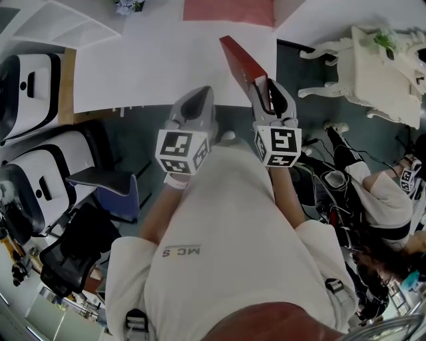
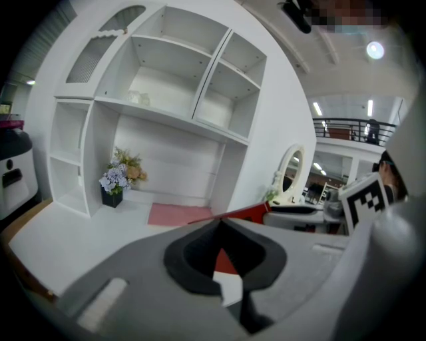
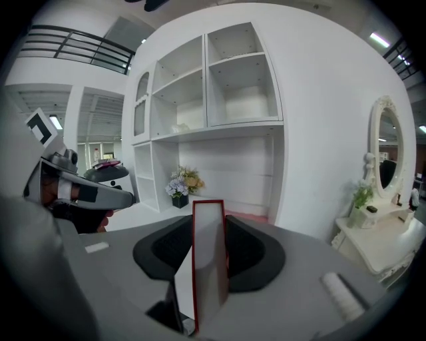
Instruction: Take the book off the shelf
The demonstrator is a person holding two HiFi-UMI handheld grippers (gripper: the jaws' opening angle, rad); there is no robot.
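The book [image 1: 238, 61] has a red cover and white page edges, and my right gripper [image 1: 265, 85] is shut on it, holding it out over the white desk top [image 1: 146, 60]. In the right gripper view the book [image 3: 209, 260] stands upright between the two black pads [image 3: 245, 250], page edges toward the camera. The white shelf unit [image 3: 219, 86] behind it has bare compartments. My left gripper [image 1: 197, 96] hovers just left of the right one, jaws together and holding nothing. In the left gripper view its tips [image 2: 218, 222] meet, and the red book [image 2: 256, 212] shows beyond them.
A pot of flowers [image 2: 113, 183] and a pink mat [image 1: 228, 12] lie on the desk under the shelves. A white vanity with an oval mirror [image 3: 386, 160] stands to the right. Dark chairs [image 1: 73, 260] are at the left, and another person [image 1: 383, 200] sits at the right.
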